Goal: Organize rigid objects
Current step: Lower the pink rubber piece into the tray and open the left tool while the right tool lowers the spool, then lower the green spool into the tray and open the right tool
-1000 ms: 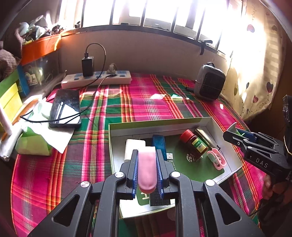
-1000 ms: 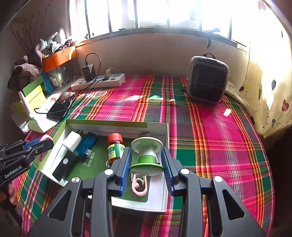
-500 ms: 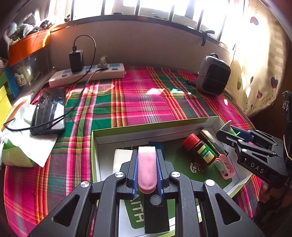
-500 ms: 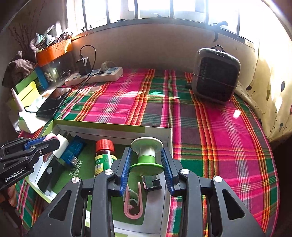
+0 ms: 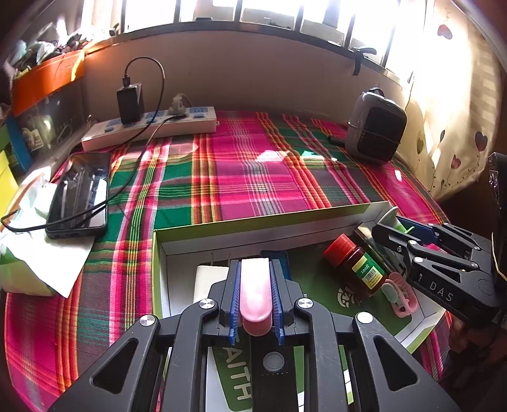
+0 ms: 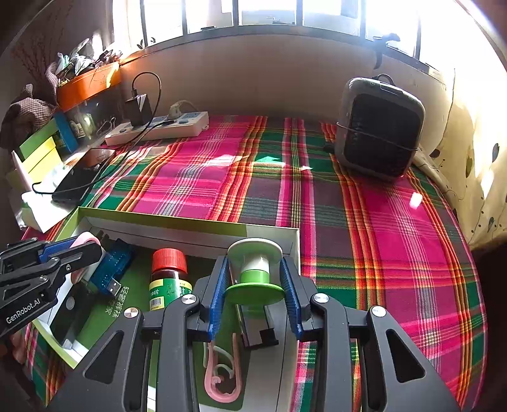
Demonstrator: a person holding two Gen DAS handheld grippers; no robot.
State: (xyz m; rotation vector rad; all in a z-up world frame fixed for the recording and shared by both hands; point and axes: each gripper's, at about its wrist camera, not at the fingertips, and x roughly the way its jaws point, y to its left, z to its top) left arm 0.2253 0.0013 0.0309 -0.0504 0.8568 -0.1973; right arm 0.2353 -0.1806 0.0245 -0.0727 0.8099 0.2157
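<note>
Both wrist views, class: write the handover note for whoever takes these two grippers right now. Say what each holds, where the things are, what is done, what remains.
Left gripper: shut on a pink bar, held over the near left part of the box.
Right gripper: shut on a green and white spool, held over the box's far right corner.
Lying in the box: brown bottle with red cap, blue USB stick, pink clip, black flat piece, white block.
Done: those five are in.
Left: set down the bar and the spool, probably in the box.

Sunlit barred windows (image 6: pixel 269 12) top a beige wall (image 5: pixel 253 73) (glare washes the panes) behind a plaid cloth (image 6: pixel 380 222).
</note>
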